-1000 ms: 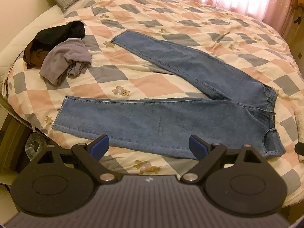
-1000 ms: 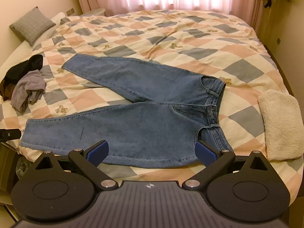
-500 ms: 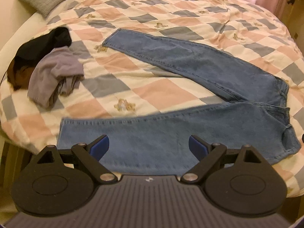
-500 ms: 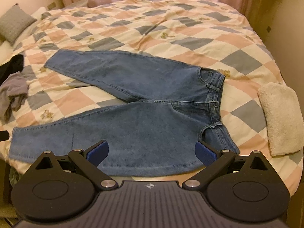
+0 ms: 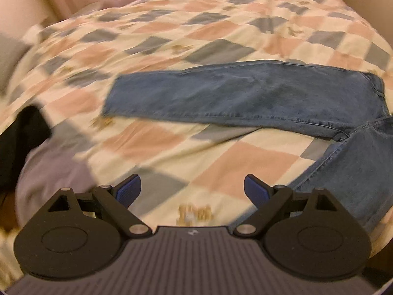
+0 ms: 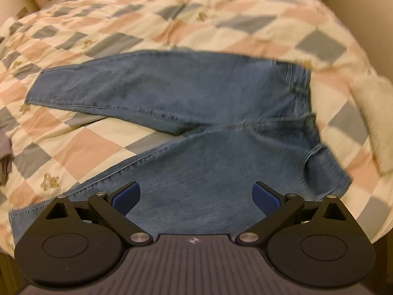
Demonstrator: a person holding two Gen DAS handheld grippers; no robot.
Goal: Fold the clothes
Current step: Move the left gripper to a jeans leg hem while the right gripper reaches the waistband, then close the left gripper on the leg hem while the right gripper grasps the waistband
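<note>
Both hand-held grippers lower than before | left hand-held gripper [image 5: 192, 191] and right hand-held gripper [image 6: 195, 195] gaping (empty) | jeans [image 6: 196, 123] unmoved

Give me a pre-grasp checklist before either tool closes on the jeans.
1. Left tool open, nothing between its pads: ok.
2. Right tool open, empty: ok.
3. Jeans lie flat on the quilt, legs spread in a V: ok.
4. Right tool is over denim: ok.
5. Left tool is over denim: not ok, bare quilt lies between its pads; the far leg lies beyond.
6. Near-leg hem in reach of left tool: cannot tell, hidden in its view.
7. Grey garment clear of jeans: ok.
</note>
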